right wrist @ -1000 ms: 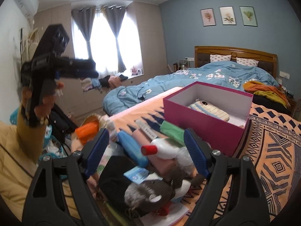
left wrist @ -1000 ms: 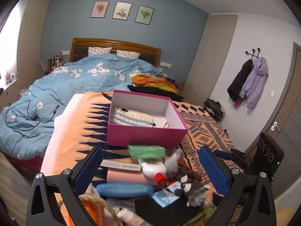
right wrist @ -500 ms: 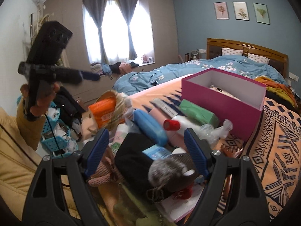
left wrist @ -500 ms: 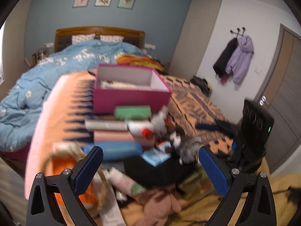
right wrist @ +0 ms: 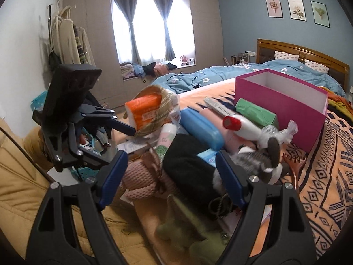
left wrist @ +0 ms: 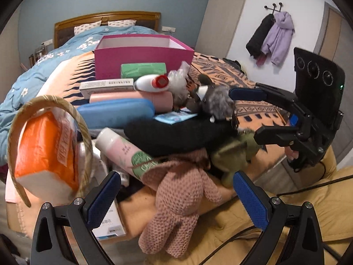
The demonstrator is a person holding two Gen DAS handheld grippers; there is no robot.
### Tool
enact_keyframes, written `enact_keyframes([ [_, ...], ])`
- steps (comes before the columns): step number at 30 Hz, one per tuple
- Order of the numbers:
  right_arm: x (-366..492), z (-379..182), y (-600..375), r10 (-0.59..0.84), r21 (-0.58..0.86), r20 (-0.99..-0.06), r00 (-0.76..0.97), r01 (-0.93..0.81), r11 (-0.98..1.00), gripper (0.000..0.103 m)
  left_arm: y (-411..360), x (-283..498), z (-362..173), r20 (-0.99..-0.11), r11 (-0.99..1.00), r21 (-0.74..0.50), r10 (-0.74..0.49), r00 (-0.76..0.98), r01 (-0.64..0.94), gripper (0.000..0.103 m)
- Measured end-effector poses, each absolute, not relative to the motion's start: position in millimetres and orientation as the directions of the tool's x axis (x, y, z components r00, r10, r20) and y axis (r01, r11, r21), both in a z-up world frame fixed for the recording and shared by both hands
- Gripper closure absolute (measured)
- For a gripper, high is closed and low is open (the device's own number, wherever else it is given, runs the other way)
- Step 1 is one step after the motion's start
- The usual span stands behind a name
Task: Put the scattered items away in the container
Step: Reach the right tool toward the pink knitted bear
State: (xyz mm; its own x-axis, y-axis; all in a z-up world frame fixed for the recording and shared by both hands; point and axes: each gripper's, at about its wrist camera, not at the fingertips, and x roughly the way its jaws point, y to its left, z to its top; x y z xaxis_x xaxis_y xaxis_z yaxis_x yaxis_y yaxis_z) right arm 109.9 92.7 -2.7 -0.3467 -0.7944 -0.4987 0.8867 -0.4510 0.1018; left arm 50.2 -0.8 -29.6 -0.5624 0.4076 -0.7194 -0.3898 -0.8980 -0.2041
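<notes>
Both grippers gape wide, empty; only the left wrist view shows the purple jacket [left wrist: 279, 35] hanging

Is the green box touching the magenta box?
Touching: the left wrist view shows the green box pressed against the magenta box front wall, no gap.

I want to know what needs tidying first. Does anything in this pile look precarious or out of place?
The pink crocheted toy hangs over the near edge of the bed, legs dangling, so it may slip off. The green plush beside it also sits at the edge. The pink box stands upright behind the pile.
</notes>
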Motion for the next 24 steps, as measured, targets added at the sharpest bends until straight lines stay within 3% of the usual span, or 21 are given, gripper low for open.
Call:
enact_keyframes([
  [24, 135, -37, 73, -0.755, 0.082, -0.562, -0.336, 0.886, -0.456, 0.021, 7, 53, -91, -0.799, -0.904, -0.232, 0.388, -0.46, -0.36, 0.0],
])
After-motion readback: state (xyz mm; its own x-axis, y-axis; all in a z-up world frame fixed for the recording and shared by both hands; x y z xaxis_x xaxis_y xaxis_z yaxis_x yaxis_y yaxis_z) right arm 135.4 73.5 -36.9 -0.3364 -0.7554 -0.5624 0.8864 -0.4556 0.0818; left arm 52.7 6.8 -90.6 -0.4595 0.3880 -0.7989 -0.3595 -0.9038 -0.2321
